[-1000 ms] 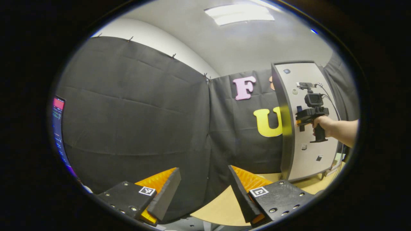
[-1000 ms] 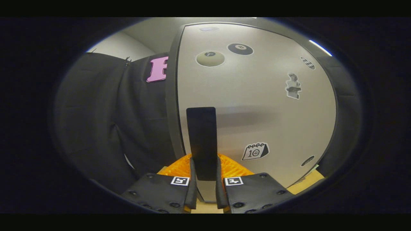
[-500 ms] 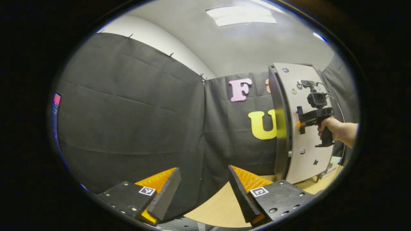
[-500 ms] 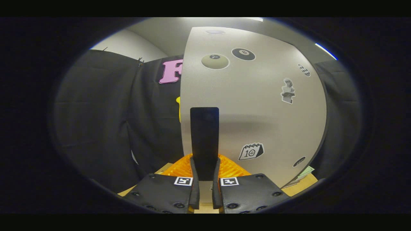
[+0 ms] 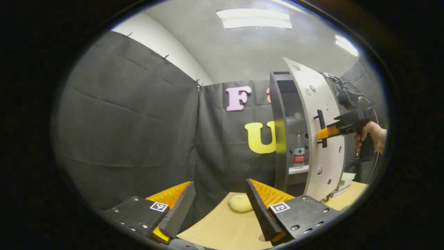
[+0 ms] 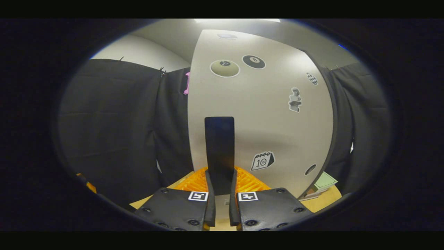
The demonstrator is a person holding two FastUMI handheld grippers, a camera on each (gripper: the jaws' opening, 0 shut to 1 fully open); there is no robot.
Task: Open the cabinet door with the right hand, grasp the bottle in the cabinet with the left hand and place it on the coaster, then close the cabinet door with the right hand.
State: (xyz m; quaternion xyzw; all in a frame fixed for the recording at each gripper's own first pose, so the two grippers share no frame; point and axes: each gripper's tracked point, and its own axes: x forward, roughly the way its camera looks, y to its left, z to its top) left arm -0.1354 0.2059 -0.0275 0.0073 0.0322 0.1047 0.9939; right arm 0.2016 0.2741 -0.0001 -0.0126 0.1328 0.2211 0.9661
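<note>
In the left gripper view the pale cabinet door [image 5: 324,163] stands partly open. A clear bottle [image 5: 299,150] with a red label stands upright on a shelf inside the cabinet [image 5: 279,139]. A hand [image 5: 374,133] holds my right gripper [image 5: 323,133] on the door's black handle [image 5: 321,121]. In the right gripper view my right gripper [image 6: 220,173] is shut on that handle [image 6: 219,146], with the stickered door [image 6: 270,118] close behind. My left gripper [image 5: 219,184] hangs open and empty over the table, well left of the cabinet.
A tan table [image 5: 222,229] lies under the left gripper, with a pale yellow rounded thing [image 5: 240,203] on it by the cabinet's foot. Stacked papers or books [image 5: 347,180] lie behind the door, also seen as papers [image 6: 321,182] at lower right. Black cloth walls surround.
The door has swung from shut to partly open, pulled by my right gripper on the handle. The cabinet's inside and the bottle have come into view. The left gripper stays open.
</note>
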